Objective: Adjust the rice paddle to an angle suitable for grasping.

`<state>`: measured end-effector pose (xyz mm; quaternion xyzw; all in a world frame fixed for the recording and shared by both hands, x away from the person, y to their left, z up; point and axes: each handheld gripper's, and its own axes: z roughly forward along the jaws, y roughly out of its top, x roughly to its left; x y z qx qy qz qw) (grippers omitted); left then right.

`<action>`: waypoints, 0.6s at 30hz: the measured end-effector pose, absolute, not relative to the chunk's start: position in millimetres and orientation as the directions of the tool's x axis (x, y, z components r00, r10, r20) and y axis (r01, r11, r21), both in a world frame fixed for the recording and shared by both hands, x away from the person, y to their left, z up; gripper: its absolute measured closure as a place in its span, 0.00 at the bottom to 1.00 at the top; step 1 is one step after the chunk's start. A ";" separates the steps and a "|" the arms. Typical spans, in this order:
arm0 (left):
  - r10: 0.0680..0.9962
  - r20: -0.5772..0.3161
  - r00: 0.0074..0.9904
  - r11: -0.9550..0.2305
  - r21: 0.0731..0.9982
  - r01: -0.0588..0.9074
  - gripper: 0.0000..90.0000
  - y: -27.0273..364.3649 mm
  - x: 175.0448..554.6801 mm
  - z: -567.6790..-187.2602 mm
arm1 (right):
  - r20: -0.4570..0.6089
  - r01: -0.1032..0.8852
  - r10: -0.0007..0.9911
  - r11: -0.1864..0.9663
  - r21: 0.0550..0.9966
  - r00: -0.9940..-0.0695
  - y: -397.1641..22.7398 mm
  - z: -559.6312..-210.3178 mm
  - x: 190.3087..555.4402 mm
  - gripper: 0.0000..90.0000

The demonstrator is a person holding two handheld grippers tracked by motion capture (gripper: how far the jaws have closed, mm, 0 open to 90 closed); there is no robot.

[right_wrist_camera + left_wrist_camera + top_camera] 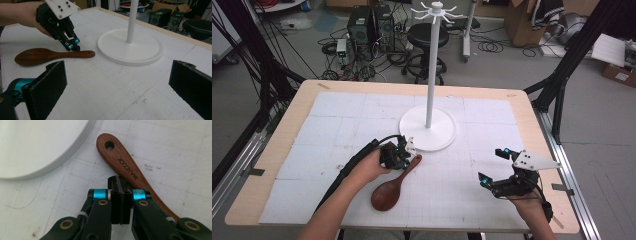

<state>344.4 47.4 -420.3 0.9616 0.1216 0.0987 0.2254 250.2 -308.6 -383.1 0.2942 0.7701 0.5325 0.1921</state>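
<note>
Two grippers over the white gridded mat [337,125], and the biggest thing out there is the white hanging stand [428,75], its round base [428,129] sitting just beyond the left gripper [404,152]. Smaller, and the real business: a dark wooden rice paddle [393,186] lying flat on the mat, bowl back toward the person, handle running forward under the left gripper's tips, the handle end close to the base's rim but apart from it.

Look at that left gripper: jaws pressed together, nothing between them, tips down at the paddle's handle [127,167]. From its own camera the closed tips sit at the near edge of the handle; whether they touch the wood, I can't tell. No grip on it, that much is plain.

Off to the side, the right gripper [498,167] hangs with its jaws spread wide, holding nothing, well apart from the paddle.

My read on the paddle: solid wood, stiff, light, no fear of crushing it. Smooth, finished surface, though, so it could slide or pivot on the mat if nudged. The neck is the narrowest part to pinch, yet it lies low against the mat. And smallest of all, the hanging hole [109,145] at the handle end; keep the pads clear of that end.
</note>
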 end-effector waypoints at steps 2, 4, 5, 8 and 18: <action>0.267 0.133 0.955 -0.871 0.456 0.180 1.00 44.6 343.0 -420.1 | 0.016 0.247 0.657 0.261 0.933 -0.753 -308.5 -383.1 250.3 0.01; 0.253 0.124 0.960 -0.872 0.459 0.170 1.00 42.4 341.2 -419.9 | 0.015 0.246 0.657 0.261 0.933 -0.754 -308.7 -383.1 250.3 0.01; 0.242 0.122 0.963 -0.874 0.458 0.161 1.00 41.5 340.3 -419.8 | 0.015 0.246 0.657 0.261 0.933 -0.754 -308.7 -383.1 250.3 0.01; 0.223 0.119 0.968 -0.876 0.461 0.145 1.00 39.2 337.5 -420.5 | 0.017 0.248 0.657 0.260 0.933 -0.753 -308.4 -383.2 250.3 0.01; 0.254 0.092 0.963 -0.861 0.476 0.182 1.00 45.2 338.8 -413.2 | 0.016 0.249 0.659 0.262 0.932 -0.752 -308.7 -383.2 250.2 0.01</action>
